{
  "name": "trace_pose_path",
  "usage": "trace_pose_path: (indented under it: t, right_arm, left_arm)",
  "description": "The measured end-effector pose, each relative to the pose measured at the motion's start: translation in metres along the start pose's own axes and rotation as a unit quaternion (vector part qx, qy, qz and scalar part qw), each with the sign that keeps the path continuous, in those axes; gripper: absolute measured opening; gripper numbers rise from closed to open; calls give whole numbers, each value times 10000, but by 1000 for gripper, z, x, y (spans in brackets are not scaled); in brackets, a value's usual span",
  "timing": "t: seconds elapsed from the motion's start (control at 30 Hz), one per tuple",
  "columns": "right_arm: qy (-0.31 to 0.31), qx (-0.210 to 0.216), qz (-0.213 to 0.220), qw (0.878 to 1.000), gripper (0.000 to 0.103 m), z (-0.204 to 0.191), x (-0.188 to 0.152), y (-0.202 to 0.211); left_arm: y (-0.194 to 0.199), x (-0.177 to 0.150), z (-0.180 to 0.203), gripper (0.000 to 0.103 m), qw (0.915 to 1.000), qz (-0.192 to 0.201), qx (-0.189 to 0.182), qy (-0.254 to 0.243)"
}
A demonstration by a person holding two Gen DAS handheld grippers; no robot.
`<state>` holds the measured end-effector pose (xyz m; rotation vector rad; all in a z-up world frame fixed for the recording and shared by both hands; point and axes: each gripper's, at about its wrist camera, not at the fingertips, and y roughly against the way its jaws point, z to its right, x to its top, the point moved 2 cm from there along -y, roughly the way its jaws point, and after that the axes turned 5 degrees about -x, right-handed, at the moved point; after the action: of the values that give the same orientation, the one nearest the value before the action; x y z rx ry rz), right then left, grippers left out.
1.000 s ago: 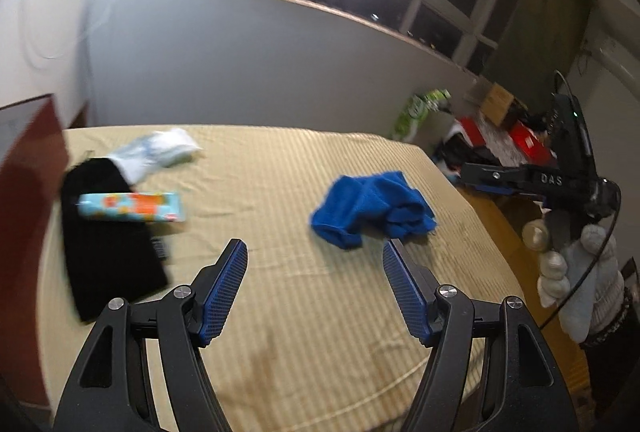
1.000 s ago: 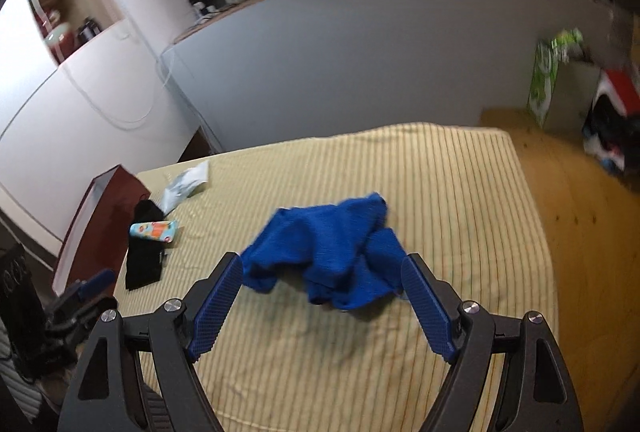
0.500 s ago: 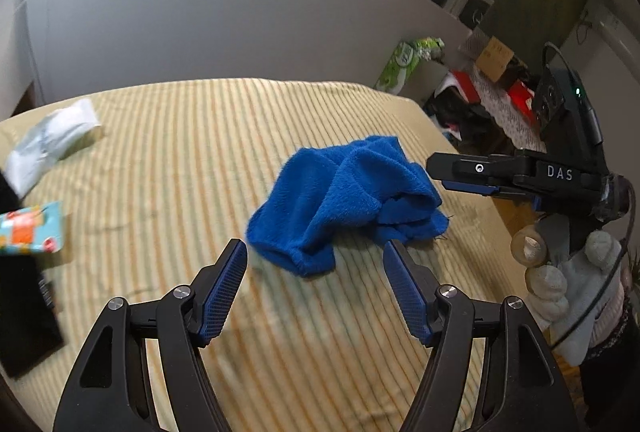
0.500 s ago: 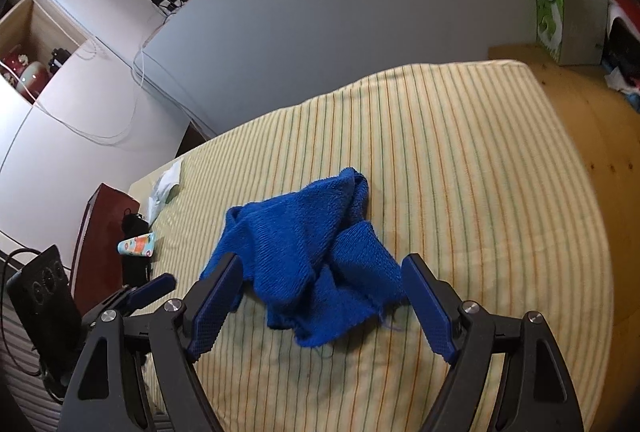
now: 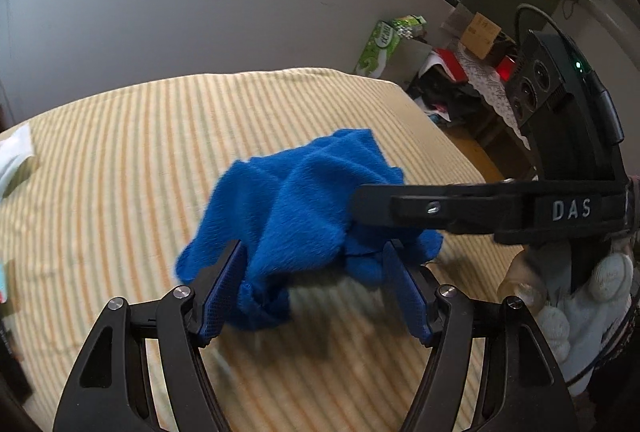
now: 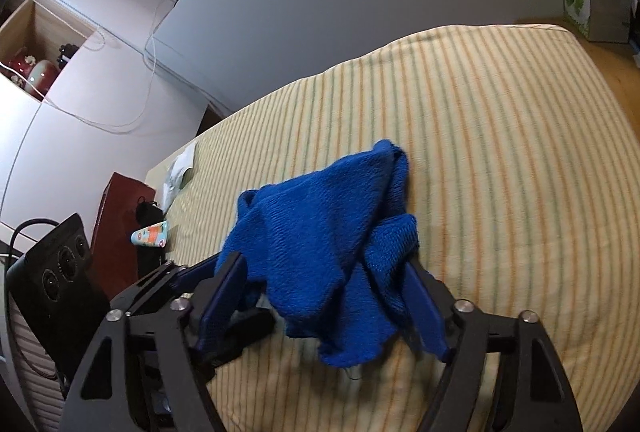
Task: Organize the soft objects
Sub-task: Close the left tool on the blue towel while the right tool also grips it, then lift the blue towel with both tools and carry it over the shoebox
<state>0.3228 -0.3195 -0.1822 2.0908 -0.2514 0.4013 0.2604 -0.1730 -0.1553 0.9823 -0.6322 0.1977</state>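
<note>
Now the crumpled blue towel point(image 5: 304, 208) fills far more of both wrist views than it did a second ago, when it lay well ahead of each pair of tongs. It sits bunched in a loose heap near the middle of the tabletop point(image 5: 120, 160), on the yellow striped cloth that covers it.

From the left wrist, the left tongs point(image 5: 314, 292) straddle the towel's near edge; both blue pads point(image 5: 222, 296) flank the folds. The jaws are wide but closing slightly, and I cannot tell for sure whether the pads press the cloth. The right tongs point(image 5: 360, 204) reach in from the right of this view, one black finger across the towel's far side, where half a second ago it was just short of the towel. A gloved hand point(image 5: 576, 312) holds their handle.

From the right wrist, the right tongs point(image 6: 320, 308) are closing, visibly narrower than before, with the towel's hanging folds between the pads. The left tongs point(image 6: 224, 296) show at lower left, against the towel's edge.

Farther off, at the tabletop's far left end, lie a white cloth point(image 6: 178, 172), a black garment point(image 6: 146, 212) and a colourful printed tube point(image 6: 150, 234), apart from the towel.
</note>
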Motion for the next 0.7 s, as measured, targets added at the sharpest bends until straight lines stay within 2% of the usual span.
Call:
trace_pose_path:
  t: [0.17, 0.23, 0.3, 0.43, 0.7]
  right_arm:
    - [-8, 75, -57, 10000, 43, -5, 0, -3]
    - [-38, 101, -56, 9999, 34, -8, -1, -4]
    - [-74, 152, -54, 9998, 28, -8, -2, -3]
    - [-44, 157, -11, 9999, 23, -13, -5, 1]
    - [199, 149, 159, 9996, 20, -38, -15, 22]
  left_arm:
    - [-3, 1, 1, 64, 9999, 106, -70, 55]
    - [-4, 2, 3, 39, 9998, 100, -134, 56]
    - [-5, 3, 5, 31, 9998, 54, -179, 50]
    - [-2, 1, 9, 19, 9997, 103, -181, -89]
    - [24, -4, 14, 16, 9990, 331, -262, -158]
